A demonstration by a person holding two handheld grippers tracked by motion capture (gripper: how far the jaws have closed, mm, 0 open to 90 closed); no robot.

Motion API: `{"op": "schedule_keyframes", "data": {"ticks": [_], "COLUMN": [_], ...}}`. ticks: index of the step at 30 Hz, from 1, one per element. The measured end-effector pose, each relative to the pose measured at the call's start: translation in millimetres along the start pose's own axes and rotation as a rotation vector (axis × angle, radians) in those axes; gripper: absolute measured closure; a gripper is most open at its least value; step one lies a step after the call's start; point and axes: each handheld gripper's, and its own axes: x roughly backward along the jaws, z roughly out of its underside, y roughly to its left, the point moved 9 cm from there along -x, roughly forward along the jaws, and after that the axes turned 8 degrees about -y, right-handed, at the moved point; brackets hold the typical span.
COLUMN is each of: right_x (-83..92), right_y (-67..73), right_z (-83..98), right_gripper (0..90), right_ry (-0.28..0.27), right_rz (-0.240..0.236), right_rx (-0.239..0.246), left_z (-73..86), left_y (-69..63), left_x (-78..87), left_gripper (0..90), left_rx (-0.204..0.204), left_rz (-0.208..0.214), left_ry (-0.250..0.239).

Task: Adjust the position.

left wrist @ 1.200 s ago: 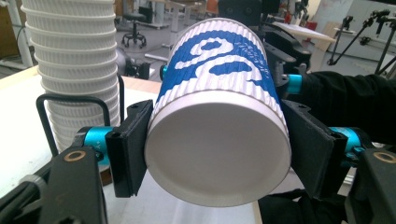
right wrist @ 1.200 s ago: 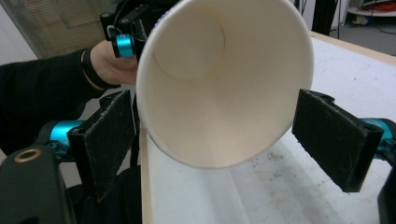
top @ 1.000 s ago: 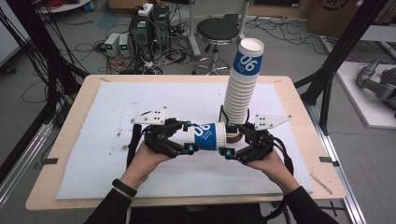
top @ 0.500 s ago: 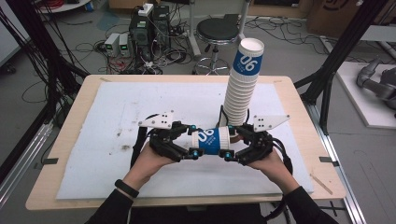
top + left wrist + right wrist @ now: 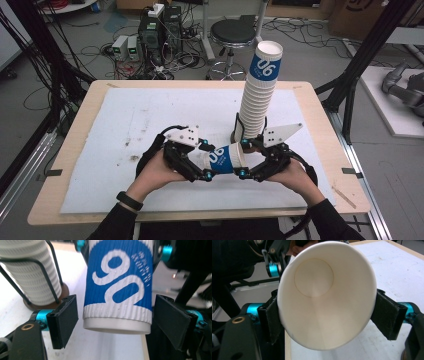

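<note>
From above, a blue-and-white ribbed paper cup (image 5: 222,158) is lying sideways between both grippers above the white mat (image 5: 130,120). The left gripper (image 5: 117,320) is standing open around its base; the right gripper (image 5: 327,312) is clamping its rim.

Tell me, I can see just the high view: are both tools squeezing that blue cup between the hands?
Observer: No. In the left gripper view, the left tool has its jaws clear of the paper cup, with a gap on each side.
Operator: And the right one?
Observer: The right tool presses both pads against the paper cup near its open mouth.
Operator: Anything inside it?
Observer: Nothing. The right gripper view looks straight in, and the white inside is bare.
</note>
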Motion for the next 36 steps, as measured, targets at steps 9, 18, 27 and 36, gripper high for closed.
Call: {"op": "schedule_keyframes", "data": {"ticks": [9, 18, 27, 36], "right_x": [-0.5, 8.4, 3.2, -0.2], "right_y": [1.1, -5.8, -1.5, -0.3], "right_z": [0.1, -9.6, -17.7, -17.6], "right_gripper": [17.1, 13.9, 14.0, 20.9], "right_ry": [0.012, -0.093, -0.191, -0.203], "right_rz": [0.003, 0.026, -0.006, -0.032], "right_rx": [0.009, -0.044, -0.121, -0.127], "left_z": [4.4, -6.9, -12.6, -4.7], "left_y": [-0.6, 6.2, 4.7, 2.9], "left_x": [-6.2, 7.5, 6.1, -3.8], "left_gripper": [29.5, 29.8, 29.7, 29.4], "left_rx": [-0.013, 0.009, 0.038, 0.048], "left_rz": [0.024, 0.015, 0.036, 0.037], "left_ry": [0.007, -0.159, -0.255, -0.203]}}
